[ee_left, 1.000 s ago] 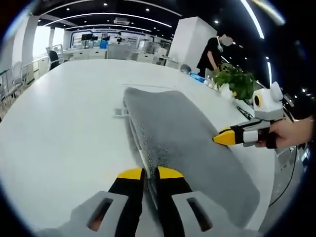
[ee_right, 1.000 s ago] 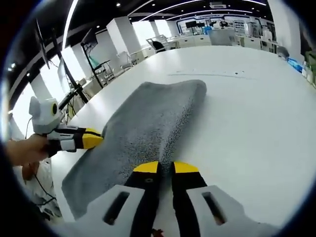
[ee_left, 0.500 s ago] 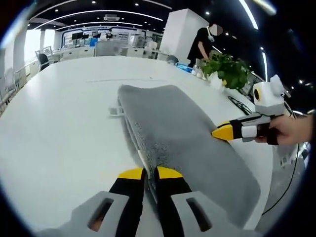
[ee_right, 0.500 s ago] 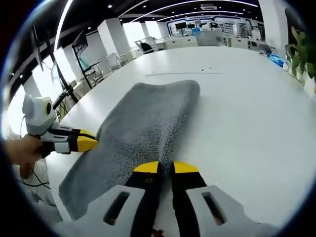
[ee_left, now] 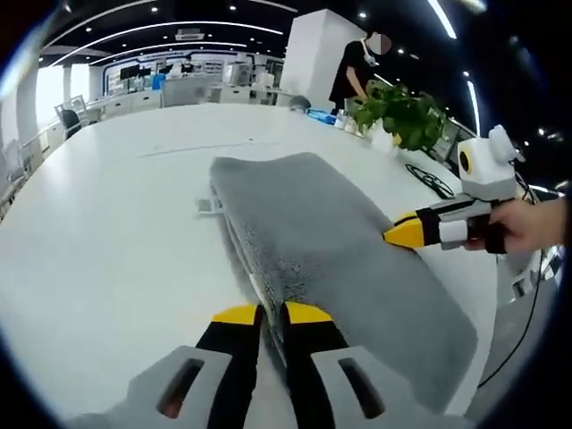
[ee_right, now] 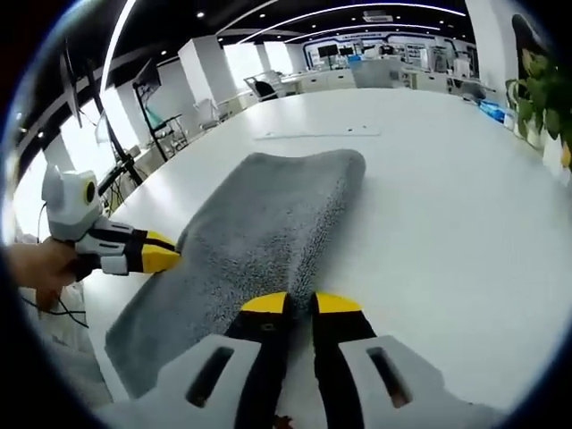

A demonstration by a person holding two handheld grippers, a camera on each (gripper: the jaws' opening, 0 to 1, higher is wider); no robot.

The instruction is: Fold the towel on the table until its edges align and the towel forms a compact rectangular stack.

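Observation:
A grey towel [ee_left: 322,241] lies folded lengthwise on the white table [ee_left: 107,223], its stacked layers showing along its left side. My left gripper [ee_left: 273,311] is shut on the towel's near edge, which runs between its yellow tips. In the left gripper view my right gripper [ee_left: 391,236] comes in from the right and pinches the towel's right edge. In the right gripper view the towel [ee_right: 259,232] stretches away from my right gripper [ee_right: 300,304], shut on its near edge. The left gripper [ee_right: 174,258] meets the towel's left edge there.
A potted plant [ee_left: 402,116] and a black cable [ee_left: 429,183] sit near the table's right edge. A person [ee_left: 353,71] stands beyond the far end. A small white tag [ee_left: 207,206] lies left of the towel. A tripod stand [ee_right: 116,152] is off the table's left side.
Both views have shifted a little, bringing the plant further in. The towel keeps its shape and both grippers keep their hold on it.

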